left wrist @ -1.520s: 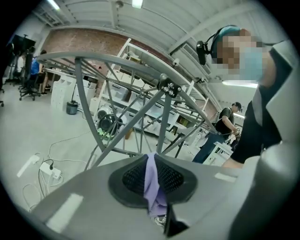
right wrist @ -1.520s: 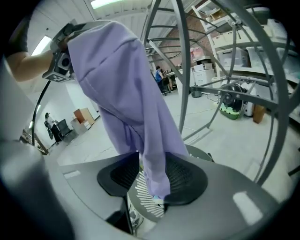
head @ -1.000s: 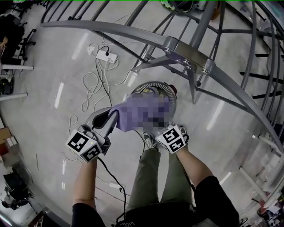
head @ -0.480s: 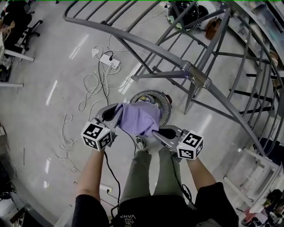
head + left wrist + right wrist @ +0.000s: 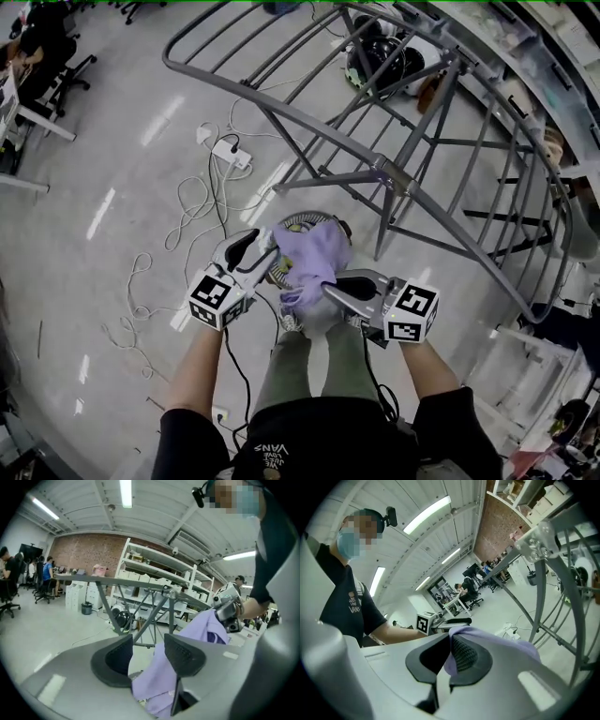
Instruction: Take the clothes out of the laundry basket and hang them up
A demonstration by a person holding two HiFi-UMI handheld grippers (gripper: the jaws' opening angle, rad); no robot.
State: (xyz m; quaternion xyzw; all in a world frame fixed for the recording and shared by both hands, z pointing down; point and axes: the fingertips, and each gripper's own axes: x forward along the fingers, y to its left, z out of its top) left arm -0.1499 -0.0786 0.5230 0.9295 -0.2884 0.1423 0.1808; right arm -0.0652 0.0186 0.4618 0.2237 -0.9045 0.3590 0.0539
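A light purple garment (image 5: 314,253) hangs bunched above the round laundry basket (image 5: 302,221), which stands on the floor by the person's feet. My right gripper (image 5: 327,290) is shut on its upper edge; in the right gripper view the cloth (image 5: 497,638) is pinched between the pads of the gripper (image 5: 450,654). My left gripper (image 5: 260,247) is just left of the garment, and its jaws have just been opening. In the left gripper view the gripper (image 5: 147,641) shows a clear gap, with the cloth (image 5: 159,681) hanging beyond and beside the right jaw, not pressed.
A grey metal drying rack (image 5: 389,171) arches across in front and to the right, close to both grippers. A power strip (image 5: 231,150) and loose white cables (image 5: 197,202) lie on the floor to the left. People sit at desks (image 5: 33,52) far left.
The garment was stretched between both grippers; now the left jaws stand apart, off the cloth, and it hangs bunched from the right gripper. Both hands have risen towards the rack.
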